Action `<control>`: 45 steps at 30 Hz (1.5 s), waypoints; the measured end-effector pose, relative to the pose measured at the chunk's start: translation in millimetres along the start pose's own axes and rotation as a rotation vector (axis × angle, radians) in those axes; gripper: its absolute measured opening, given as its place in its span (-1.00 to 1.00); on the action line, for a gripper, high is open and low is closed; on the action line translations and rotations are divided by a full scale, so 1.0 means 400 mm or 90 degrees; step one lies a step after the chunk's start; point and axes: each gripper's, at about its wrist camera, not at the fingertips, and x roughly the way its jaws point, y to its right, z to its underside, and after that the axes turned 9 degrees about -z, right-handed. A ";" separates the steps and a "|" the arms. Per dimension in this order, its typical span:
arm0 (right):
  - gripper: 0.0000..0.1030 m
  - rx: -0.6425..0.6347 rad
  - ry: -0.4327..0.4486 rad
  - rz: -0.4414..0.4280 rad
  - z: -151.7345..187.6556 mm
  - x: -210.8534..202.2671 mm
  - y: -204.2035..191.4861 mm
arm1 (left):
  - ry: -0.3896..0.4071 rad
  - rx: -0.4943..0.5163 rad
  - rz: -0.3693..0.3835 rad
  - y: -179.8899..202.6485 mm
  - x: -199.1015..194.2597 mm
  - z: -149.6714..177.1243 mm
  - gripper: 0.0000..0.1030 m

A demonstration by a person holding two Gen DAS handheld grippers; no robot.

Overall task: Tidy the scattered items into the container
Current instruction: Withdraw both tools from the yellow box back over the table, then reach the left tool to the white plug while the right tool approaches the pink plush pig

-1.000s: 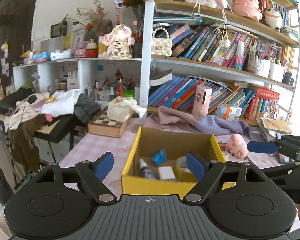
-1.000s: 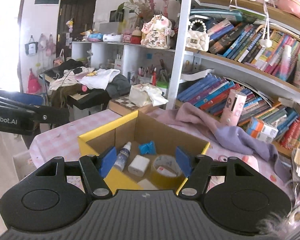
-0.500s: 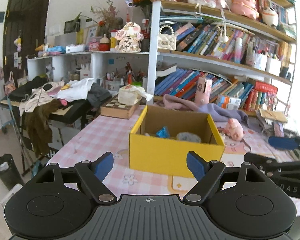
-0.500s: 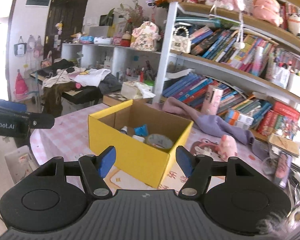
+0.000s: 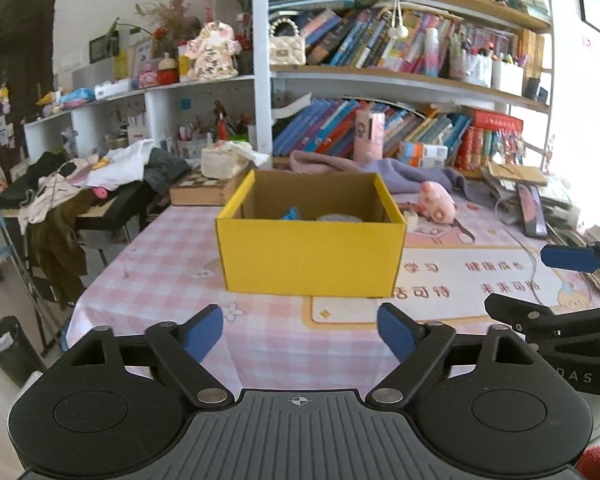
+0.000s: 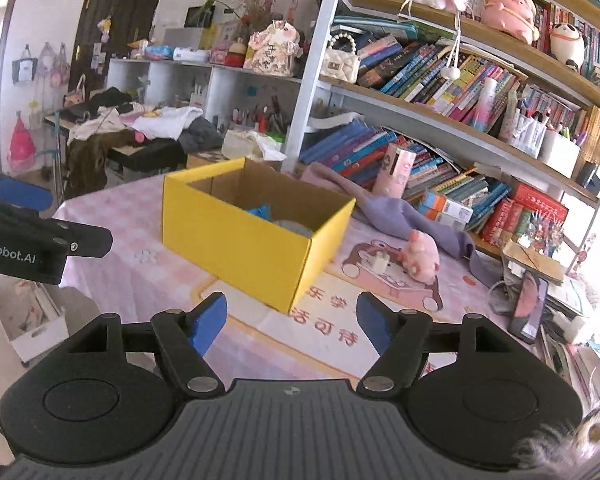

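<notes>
A yellow cardboard box (image 5: 312,256) stands on the pink checked table (image 5: 172,272), also in the right wrist view (image 6: 236,244). Inside it I see a blue item (image 5: 291,214) and the top of a tape roll (image 5: 338,219); the rest of its contents is hidden by the walls. My left gripper (image 5: 300,332) is open and empty, held back near the table's front edge. My right gripper (image 6: 292,322) is open and empty, back from the box's right corner. The right gripper shows at the right of the left wrist view (image 5: 560,280).
A pink plush toy (image 6: 420,256) and a small white block (image 6: 380,262) lie right of the box. A purple cloth (image 6: 400,212) lies behind it. A phone (image 6: 528,304) and papers sit at the far right. A chessboard box (image 5: 200,190) sits back left. Bookshelves stand behind.
Both grippers have pulled back from above the box toward the table's front edge. The box now looks farther away and its contents are mostly hidden. Both stay open and empty.
</notes>
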 end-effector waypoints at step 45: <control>0.72 0.099 -0.104 0.130 0.115 -0.076 0.164 | -0.076 0.147 0.178 0.279 0.068 0.003 0.80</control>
